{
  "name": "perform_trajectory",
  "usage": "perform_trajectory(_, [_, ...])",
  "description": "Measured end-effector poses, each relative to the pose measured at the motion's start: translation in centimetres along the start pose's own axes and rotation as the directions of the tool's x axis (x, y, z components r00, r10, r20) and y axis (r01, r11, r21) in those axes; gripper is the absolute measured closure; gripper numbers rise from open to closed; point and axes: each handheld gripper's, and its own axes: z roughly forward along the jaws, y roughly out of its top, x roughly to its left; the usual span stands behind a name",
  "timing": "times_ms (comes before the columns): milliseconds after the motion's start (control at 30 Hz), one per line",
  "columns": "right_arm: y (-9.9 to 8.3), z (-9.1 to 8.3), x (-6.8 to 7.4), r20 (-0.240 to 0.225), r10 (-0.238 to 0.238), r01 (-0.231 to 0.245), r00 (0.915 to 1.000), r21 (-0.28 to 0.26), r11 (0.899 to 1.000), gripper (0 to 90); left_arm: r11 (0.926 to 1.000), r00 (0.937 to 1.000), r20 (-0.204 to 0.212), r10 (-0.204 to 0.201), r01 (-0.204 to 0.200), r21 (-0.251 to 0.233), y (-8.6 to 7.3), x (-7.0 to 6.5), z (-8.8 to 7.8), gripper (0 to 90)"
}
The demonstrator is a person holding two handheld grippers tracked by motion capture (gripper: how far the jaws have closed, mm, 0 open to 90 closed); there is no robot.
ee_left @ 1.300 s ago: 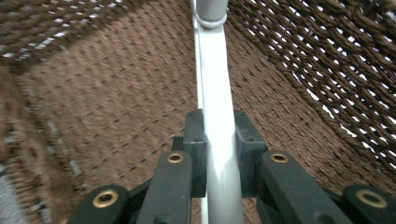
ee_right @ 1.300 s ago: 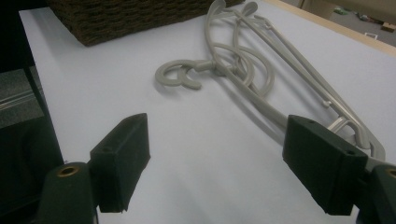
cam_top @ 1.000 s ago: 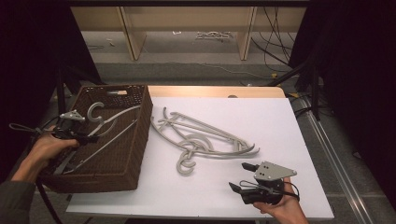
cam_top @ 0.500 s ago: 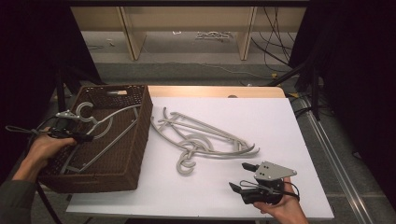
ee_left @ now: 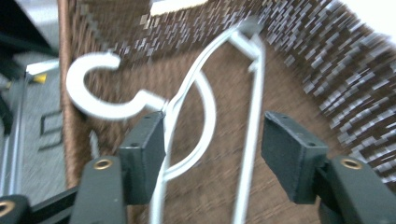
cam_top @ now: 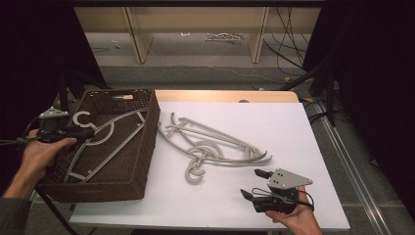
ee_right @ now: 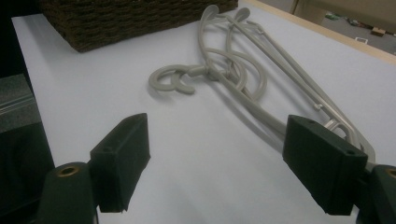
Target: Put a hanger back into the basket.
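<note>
The basket [cam_top: 142, 147] is dark brown woven wicker, rough and matt. Between the left claw's [ee_left: 212, 149] matt black jaws lies a hanger [ee_left: 205, 93] of smooth, pale plastic. Ahead of the right claw [ee_right: 215, 163], grey plastic hangers [ee_right: 243, 70] rest on the smooth, matt white bench [ee_right: 116, 121].

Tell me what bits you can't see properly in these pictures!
- Hanger in the basket: blurred in the left gripper view and cut off by the bottom edge; whether the left gripper's fingers, which have just been opening, touch it is unclear.
- Pile of hangers on the table: so tangled in the high view that counting them is impossible.
- Basket: its near wall hides part of the inside in the high view.
</note>
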Motion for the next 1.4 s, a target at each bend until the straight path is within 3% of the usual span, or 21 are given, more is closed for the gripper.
perform_trajectory(33, [0.0, 0.0, 0.0, 0.001, 0.001, -0.001, 1.0000, -0.003, 1.000, 24.1, 0.9984, 0.9996, 0.014, -0.024, 0.025, -0.050, 0.2, -0.8, -0.2, 37.0])
perform_trajectory(167, [0.0, 0.0, 0.1, 0.006, 0.000, 0.000, 1.0000, -0.013, 1.000, 23.4, 0.9926, 0.9987, 0.050, -0.013, 0.019, -0.120, 0.6, -3.0, -0.9, 31.2])
perform_trajectory(200, [0.0, 0.0, 0.1, 0.006, 0.000, 0.000, 1.0000, -0.013, 1.000, 23.4, 0.9898, 0.9967, 0.079, -0.021, 0.031, -0.139, 0.6, -3.5, -1.1, 31.2])
perform_trajectory(267, [0.0, 0.0, 0.0, 0.012, 0.006, -0.006, 0.9999, -0.020, 1.000, 23.3, 0.9759, 0.9802, 0.179, -0.084, 0.117, -0.184, 0.7, -4.9, -1.5, 25.0])
perform_trajectory(300, [0.0, 0.1, 0.0, 0.017, 0.006, -0.005, 0.9998, -0.030, 1.000, 23.2, 0.9726, 0.9769, 0.201, -0.073, 0.114, -0.203, 0.7, -5.5, -1.6, 23.6])
perform_trajectory(367, [0.0, 0.1, 0.0, 0.015, 0.010, -0.010, 0.9998, -0.027, 1.000, 22.4, 0.9701, 0.9779, 0.206, -0.037, 0.084, -0.228, 0.7, -7.0, -2.0, 21.8])
perform_trajectory(400, [0.0, 0.0, 0.0, 0.021, 0.012, -0.012, 0.9997, -0.018, 1.000, 22.0, 0.9676, 0.9756, 0.218, -0.029, 0.082, -0.239, 0.7, -7.5, -2.1, 20.4])
perform_trajectory(467, [0.0, 0.0, 0.0, 0.022, 0.013, -0.012, 0.9997, -0.019, 1.000, 21.9, 0.9611, 0.9674, 0.253, 0.002, 0.068, -0.268, 0.6, -9.3, -2.4, 20.3])
perform_trajectory(600, [0.1, 0.2, 0.1, 0.017, 0.013, -0.013, 0.9998, -0.040, 0.999, 21.3, 0.9554, 0.9521, 0.300, 0.058, 0.034, -0.293, 0.4, -11.8, -2.7, 17.9])
perform_trajectory(633, [0.1, 0.2, 0.1, 0.017, 0.012, -0.012, 0.9998, -0.043, 0.999, 21.1, 0.9535, 0.9441, 0.321, 0.073, 0.028, -0.300, 0.2, -12.9, -2.7, 17.9])
perform_trajectory(700, [0.1, 0.3, 0.1, 0.016, 0.008, -0.007, 0.9998, -0.048, 0.999, 21.0, 0.9498, 0.9364, 0.337, 0.097, 0.014, -0.312, 0.1, -14.0, -2.7, 17.9])
perform_trajectory(800, [0.0, 0.3, 0.1, 0.016, 0.017, -0.016, 0.9997, -0.051, 0.999, 20.7, 0.9443, 0.9185, 0.374, 0.128, 0.003, -0.329, -0.3, -16.0, -2.5, 17.8])
perform_trajectory(900, [0.0, 0.4, 0.1, 0.022, 0.011, -0.010, 0.9997, -0.062, 0.998, 20.7, 0.9338, 0.9100, 0.387, 0.148, 0.000, -0.358, -0.9, -17.7, -2.2, 18.4])
perform_trajectory(1067, [0.1, 0.4, 0.2, 0.022, 0.021, -0.019, 0.9995, -0.061, 0.998, 20.7, 0.9119, 0.8890, 0.411, 0.202, -0.018, -0.410, -1.9, -19.7, -1.5, 18.4])
perform_trajectory(1100, [0.1, 0.5, 0.1, 0.015, 0.027, -0.025, 0.9995, -0.076, 0.997, 20.7, 0.9040, 0.8892, 0.399, 0.224, -0.036, -0.426, -2.2, -20.1, -1.3, 18.4])
perform_trajectory(1133, [0.1, 0.6, 0.0, 0.012, 0.032, -0.031, 0.9994, -0.083, 0.996, 20.7, 0.9006, 0.8883, 0.396, 0.232, -0.043, -0.433, -2.5, -20.5, -1.1, 18.4])
perform_trajectory(1267, [0.1, 0.9, 0.0, 0.003, 0.038, -0.038, 0.9993, -0.088, 0.995, 20.6, 0.9007, 0.8784, 0.418, 0.232, -0.031, -0.433, -3.6, -21.5, -0.5, 18.3])
perform_trajectory(1300, [0.1, 0.9, 0.0, -0.005, 0.044, -0.045, 0.9990, -0.084, 0.995, 20.6, 0.8983, 0.8794, 0.415, 0.233, -0.031, -0.438, -4.0, -21.7, -0.4, 18.4])
perform_trajectory(1333, [0.1, 1.0, 0.0, -0.008, 0.046, -0.047, 0.9989, -0.081, 0.996, 20.6, 0.8951, 0.8855, 0.405, 0.228, -0.027, -0.445, -4.3, -21.9, -0.3, 18.8])
perform_trajectory(1367, [0.1, 1.0, 0.0, -0.009, 0.048, -0.049, 0.9988, -0.081, 0.996, 20.6, 0.8857, 0.8886, 0.389, 0.244, -0.041, -0.463, -4.5, -22.1, -0.3, 19.5])
perform_trajectory(1400, [0.1, 1.1, -0.1, -0.002, 0.038, -0.038, 0.9993, -0.083, 0.996, 20.6, 0.8835, 0.8868, 0.389, 0.250, -0.044, -0.466, -4.8, -22.3, -0.2, 19.9])
